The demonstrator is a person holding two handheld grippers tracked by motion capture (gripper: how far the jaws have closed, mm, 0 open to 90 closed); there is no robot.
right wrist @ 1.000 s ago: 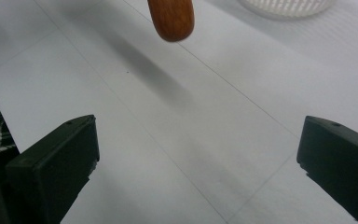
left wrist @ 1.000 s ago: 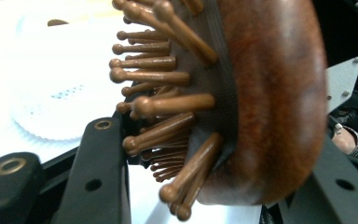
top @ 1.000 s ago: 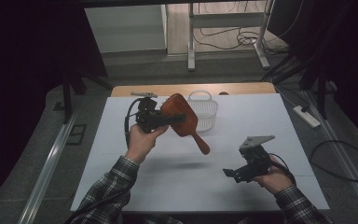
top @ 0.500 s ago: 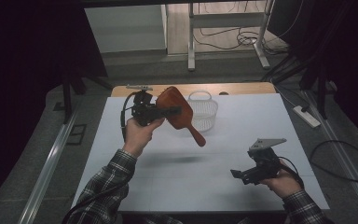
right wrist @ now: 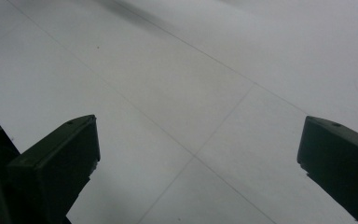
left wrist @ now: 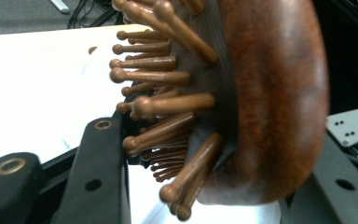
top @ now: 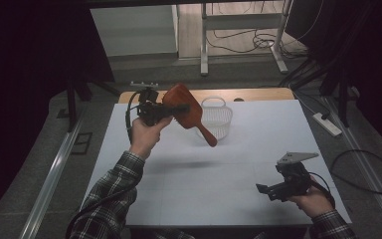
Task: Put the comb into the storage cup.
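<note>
We hold the wooden hairbrush point(top: 184, 107) clamped in our left claw point(top: 179, 107), up left of the middle, beside the white basket point(top: 218, 119). Next, we probably lower it in gently. Our right claw point(top: 264, 189) waits apart, lower right.

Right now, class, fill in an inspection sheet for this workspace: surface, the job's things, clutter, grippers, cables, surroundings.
Surface: white table, faint grid lines, a wooden strip along its far edge.
Job's things: wooden hairbrush held above the table, handle pointing down toward the white basket at the far side.
Clutter: nothing seen.
Grippers: left gripper shut on the brush head, bristles against one jaw; right gripper open and empty, low at the near right.
Cables: one trails from each gripper; more lie on the floor beyond and to the right.
Surroundings: dark room, metal stand legs behind, power strip on the floor.
</note>
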